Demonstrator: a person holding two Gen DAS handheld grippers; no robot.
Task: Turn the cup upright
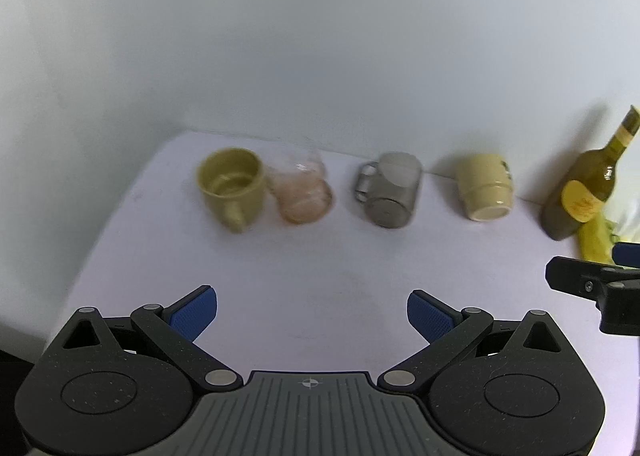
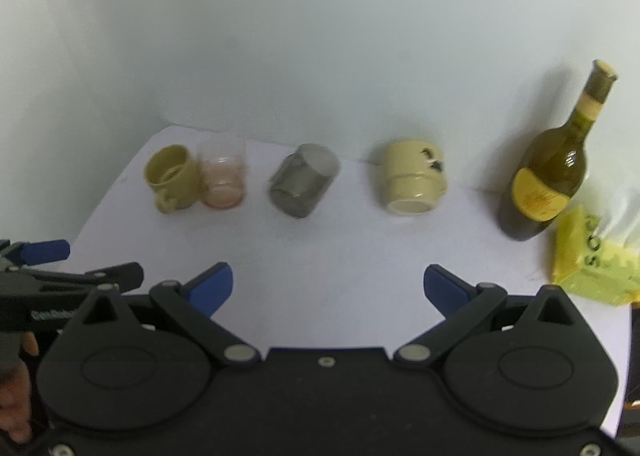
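On the table [image 2: 320, 256], two cups [image 2: 412, 182] lay tipped over, and both claws [image 1: 312, 314] [image 2: 328, 288] hung wide apart, holding nothing.

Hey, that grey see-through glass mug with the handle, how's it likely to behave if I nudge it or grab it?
The grey see-through glass mug looks tipped rather than upright, so a nudge may roll or rock it, though its handle would probably stop a full roll. Smooth glass is likely slippery and breakable, so grip firmly but gently.
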